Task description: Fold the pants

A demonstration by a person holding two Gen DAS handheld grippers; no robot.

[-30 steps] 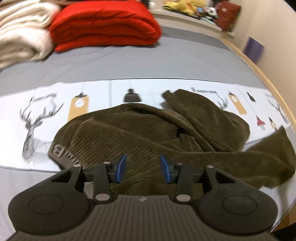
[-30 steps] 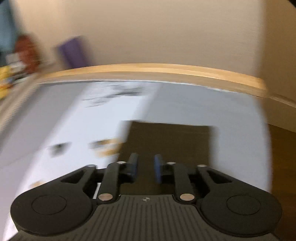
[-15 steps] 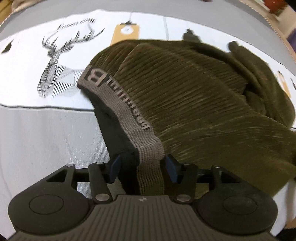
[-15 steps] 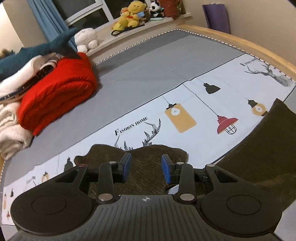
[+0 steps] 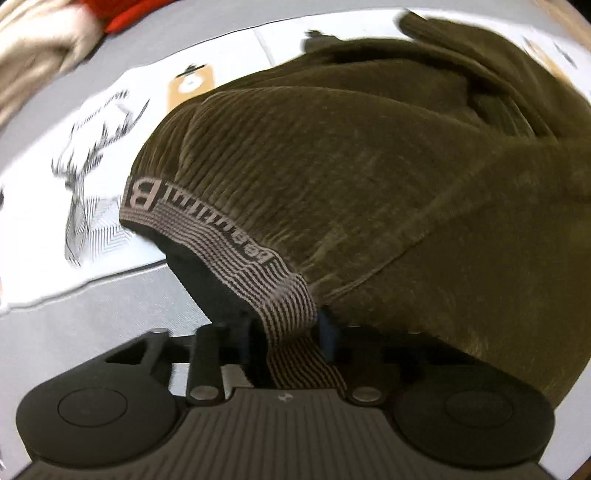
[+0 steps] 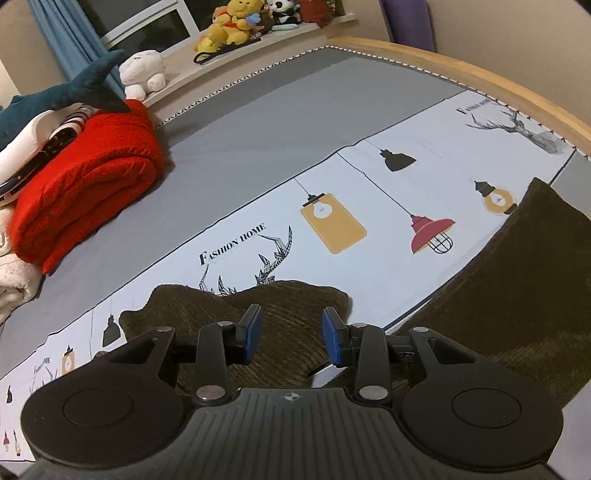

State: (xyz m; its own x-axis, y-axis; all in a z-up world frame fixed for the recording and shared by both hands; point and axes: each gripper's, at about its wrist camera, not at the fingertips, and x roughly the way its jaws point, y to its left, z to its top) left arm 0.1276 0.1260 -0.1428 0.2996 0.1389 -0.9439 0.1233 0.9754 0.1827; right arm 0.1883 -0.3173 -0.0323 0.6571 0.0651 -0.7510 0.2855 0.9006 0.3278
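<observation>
Item: pants [image 5: 369, 192], dark olive corduroy, lying crumpled on the printed sheet [image 6: 369, 184] of a bed; unfolded, one leg [image 6: 524, 266] trailing off toward the sheet's far right edge.

Waistband [image 5: 236, 254]: striped grey elastic with lettering, rising off the sheet and running down between the fingers of the left gripper [image 5: 290, 336]. That gripper is clamping the band, judged so because the band offers a firm, thick edge from which the whole garment can be lifted and straightened.

Right gripper [image 6: 291, 334]: jaws standing apart, holding nothing, hovering just above a bunched part of the pants; probably waiting to take a second hold so the cloth can be spread flat.

Red blanket [image 6: 85, 181]: folded, sitting well behind the pants, beside a white blanket [image 6: 14, 280]; a stuffed shark [image 6: 62, 96] is lying on top.

Stuffed toys [image 6: 236, 26]: sitting on the ledge beyond the bed, far from the pants.

Progress: early; no fold made yet.
</observation>
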